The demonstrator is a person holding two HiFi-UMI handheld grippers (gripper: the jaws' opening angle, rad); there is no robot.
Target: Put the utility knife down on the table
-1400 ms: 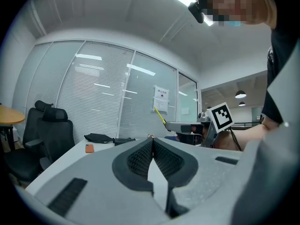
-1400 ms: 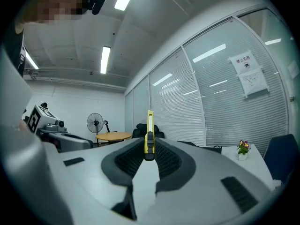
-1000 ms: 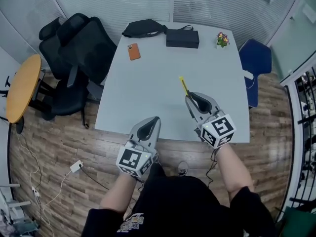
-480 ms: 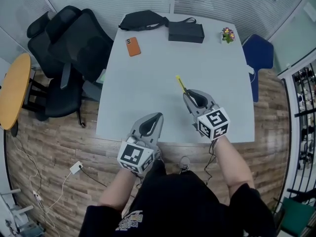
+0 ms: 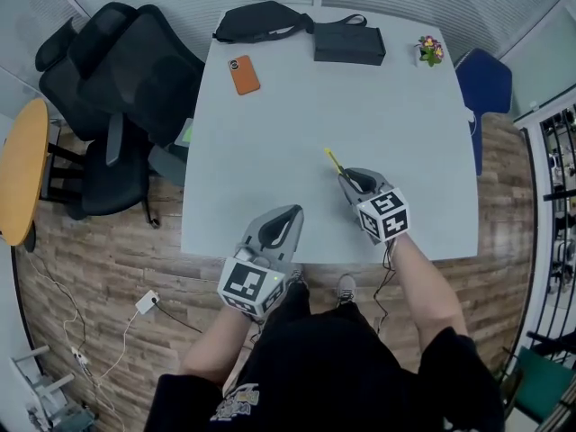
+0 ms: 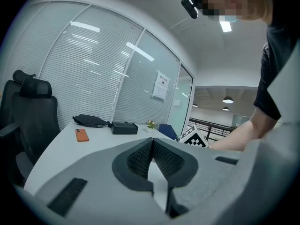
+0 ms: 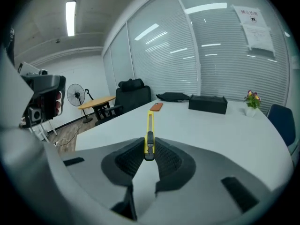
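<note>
Jaws of the left gripper (image 6: 152,143) meet with nothing between them; this gripper sits at the near edge of the table (image 5: 270,142), left of centre. Right gripper (image 5: 347,175), a little farther in over the table's near right part, has its jaws clamped on the rear part of the utility knife (image 7: 149,125). The yellow body runs straight out ahead of the jaws on the gripper's own line, its long axis aimed across the table toward the far left, where an orange phone (image 5: 243,74) lies. Only the right hand bears the knife, so the setting-down is judged to fall to that hand: lower until the body lies flat on the table, then part the jaws. The gap between knife and table cannot be read, since the head view looks from above and the jaws hide the knife's underside in the right gripper view. Whether the blade is out is too small to tell. Along the table's far edge stand a black bag (image 5: 261,21), a black box (image 5: 349,44) and a flower pot (image 5: 430,49), well apart from the knife.
</note>
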